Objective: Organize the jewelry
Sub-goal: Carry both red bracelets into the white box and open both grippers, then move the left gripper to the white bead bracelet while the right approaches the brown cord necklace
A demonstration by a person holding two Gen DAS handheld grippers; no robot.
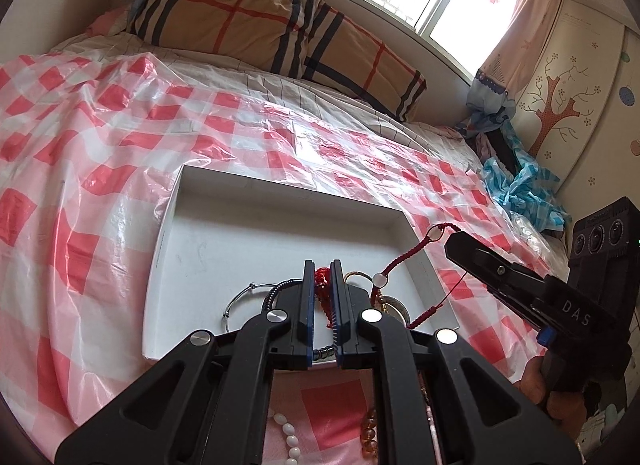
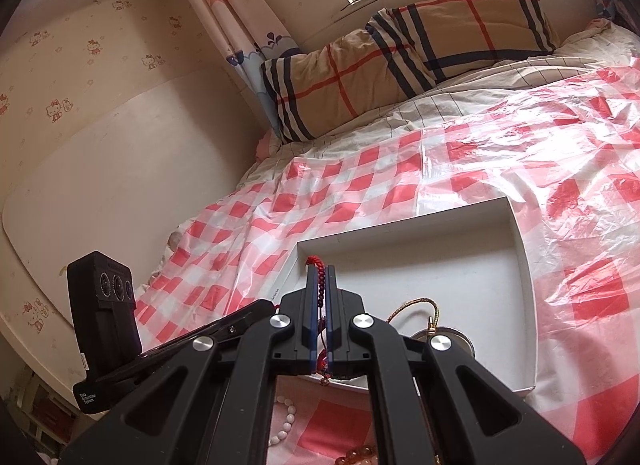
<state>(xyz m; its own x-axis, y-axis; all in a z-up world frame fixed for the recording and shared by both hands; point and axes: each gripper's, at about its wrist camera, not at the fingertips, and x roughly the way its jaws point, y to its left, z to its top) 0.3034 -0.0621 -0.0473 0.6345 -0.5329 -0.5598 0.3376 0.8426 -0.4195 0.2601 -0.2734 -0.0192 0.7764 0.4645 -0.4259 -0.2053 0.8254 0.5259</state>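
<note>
**Red cord stretched between my two claws over the white box**

The red braided cord (image 1: 404,255) hangs between my claws above the white box (image 1: 192,201). My left claw (image 1: 322,271) is pinched nearly closed on its knotted red end, which bunches between the blue pads. My right claw (image 1: 454,239) is closed on the other end, to the right of the box's right wall, just beside a small ring on the cord. A white bead sits on the slack run between them.

The left view shows the box floor near me: a silver bangle (image 1: 244,301) on the left, a dark beaded bracelet (image 1: 276,289) touching it, and a round metal piece on the right. On the red checked sheet (image 1: 80,169) nearer me lie a white bead string (image 1: 290,437) and amber beads (image 1: 370,433).

The right view shows my right claw (image 2: 319,271) clamped on the braid (image 2: 316,265), a gold cord (image 2: 416,305) looped on a round metal lid (image 2: 456,339), and the far plaid pillow (image 2: 400,65).
</note>
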